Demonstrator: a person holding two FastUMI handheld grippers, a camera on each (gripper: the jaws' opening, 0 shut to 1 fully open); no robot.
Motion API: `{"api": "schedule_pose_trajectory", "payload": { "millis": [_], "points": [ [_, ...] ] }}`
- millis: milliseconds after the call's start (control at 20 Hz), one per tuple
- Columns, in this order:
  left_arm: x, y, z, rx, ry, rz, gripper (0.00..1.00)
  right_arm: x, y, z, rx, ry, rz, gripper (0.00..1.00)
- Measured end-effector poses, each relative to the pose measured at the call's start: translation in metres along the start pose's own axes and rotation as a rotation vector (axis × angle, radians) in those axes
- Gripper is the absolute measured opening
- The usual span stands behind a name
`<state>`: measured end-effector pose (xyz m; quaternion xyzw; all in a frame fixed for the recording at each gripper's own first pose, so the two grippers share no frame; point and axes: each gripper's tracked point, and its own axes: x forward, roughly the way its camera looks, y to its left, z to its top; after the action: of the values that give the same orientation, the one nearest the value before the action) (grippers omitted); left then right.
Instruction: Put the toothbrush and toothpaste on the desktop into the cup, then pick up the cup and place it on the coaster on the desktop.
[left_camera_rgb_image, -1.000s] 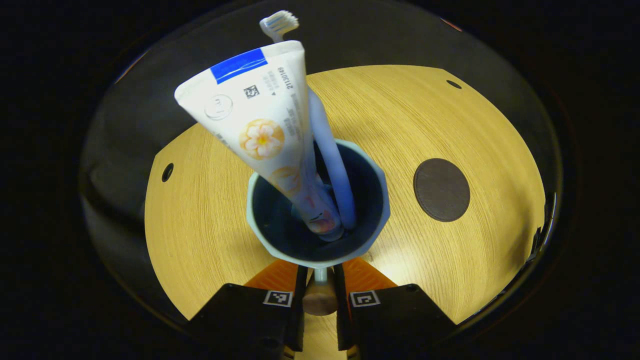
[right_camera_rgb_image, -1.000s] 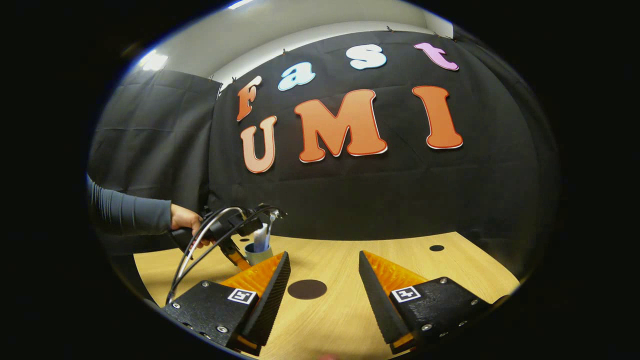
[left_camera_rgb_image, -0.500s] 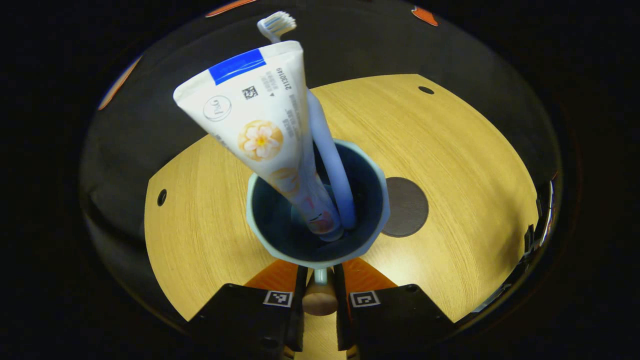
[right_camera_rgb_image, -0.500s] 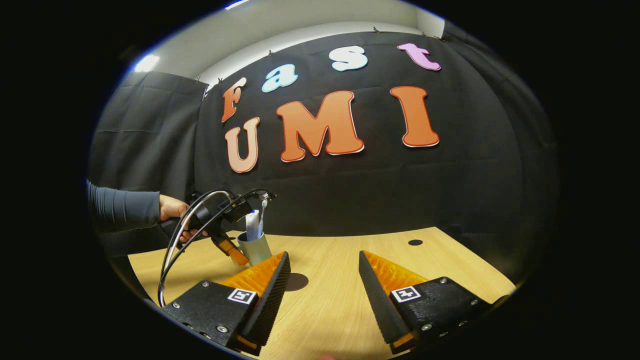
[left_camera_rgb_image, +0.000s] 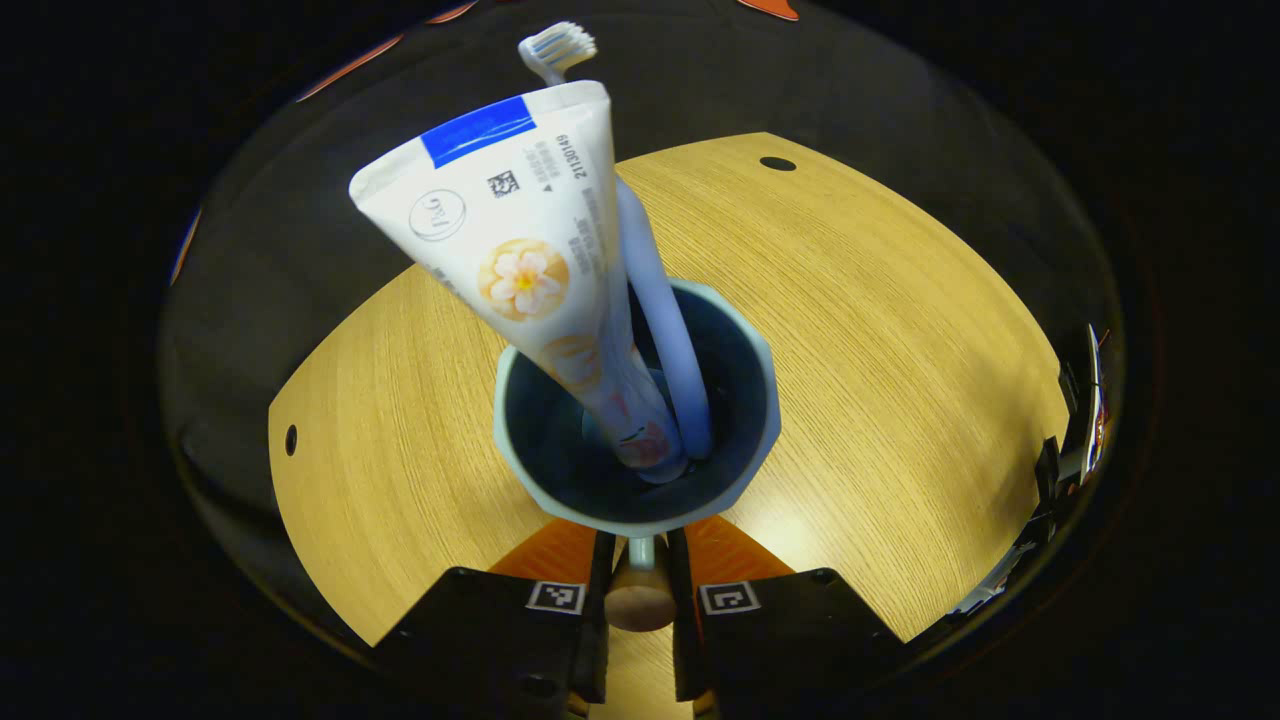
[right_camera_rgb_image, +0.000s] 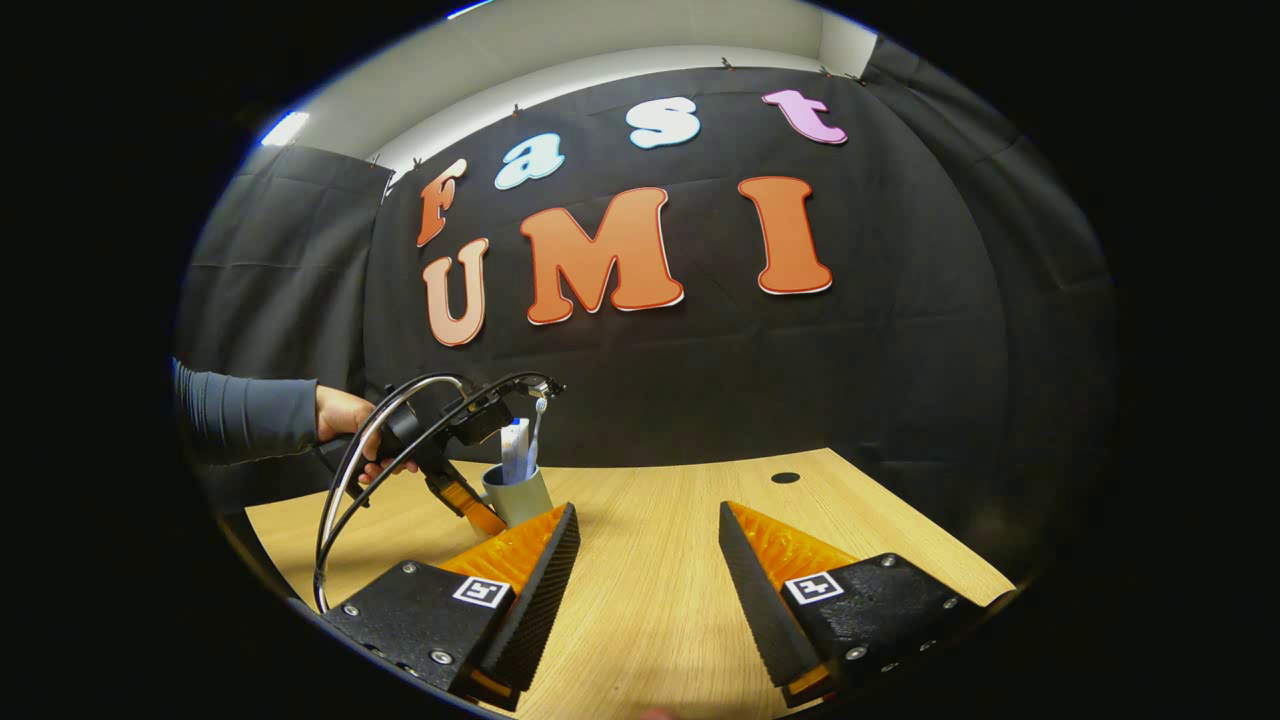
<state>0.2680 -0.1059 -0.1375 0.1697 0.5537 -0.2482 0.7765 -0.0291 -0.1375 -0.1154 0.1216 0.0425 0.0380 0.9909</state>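
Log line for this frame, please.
phase: carrying cup | left gripper: shut on cup handle | cup holds: toothpaste, toothbrush | right gripper: open, idle

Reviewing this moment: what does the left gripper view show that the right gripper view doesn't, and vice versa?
Left gripper view: the cup's dark inside, the toothpaste's cap end down in it, and the left claw shut on the handle. Right gripper view: the right claw open over the desktop, plus the hand and sleeve holding the left claw. Both: cup, toothpaste, toothbrush, wooden desktop.
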Motion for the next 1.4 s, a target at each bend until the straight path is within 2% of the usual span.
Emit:
{"api": "schedule_pose_trajectory", "payload": {
  "millis": [550,650,750,850,900,950,1050,1250,1400],
  "points": [
    [-0.01,-0.003,0.0,-0.002,0.054,0.014,0.28,-0.008,-0.018,-0.027,0.032,0.05,-0.018,0.85],
    [-0.015,-0.002,0.0,0.016,0.051,0.029,0.36,-0.01,-0.016,-0.028,0.033,0.056,-0.019,0.85],
    [-0.021,-0.001,0.004,0.017,0.019,0.028,0.62,-0.01,-0.016,-0.028,0.03,0.054,-0.024,0.85],
    [-0.037,-0.001,0.008,0.02,-0.03,0.04,0.89,-0.008,-0.013,-0.024,0.032,0.049,-0.028,0.86],
    [-0.044,0.002,0.014,0.027,-0.069,0.049,0.87,-0.007,-0.011,-0.02,0.036,0.045,-0.03,0.86],
    [-0.053,0.005,0.017,0.029,-0.106,0.061,0.94,-0.006,-0.007,-0.018,0.038,0.039,-0.028,0.86],
    [-0.073,0.01,0.015,0.011,-0.178,0.078,0.95,-0.003,0.002,-0.012,0.031,0.027,-0.032,0.86],
    [-0.118,0.029,0.008,-0.094,-0.376,0.14,0.95,0.007,0.023,0.002,0.003,0.005,-0.062,0.87],
    [-0.164,0.045,0.002,-0.183,-0.581,0.215,0.94,0.014,0.053,0.008,-0.027,0.003,-0.071,0.88]
  ]
}}
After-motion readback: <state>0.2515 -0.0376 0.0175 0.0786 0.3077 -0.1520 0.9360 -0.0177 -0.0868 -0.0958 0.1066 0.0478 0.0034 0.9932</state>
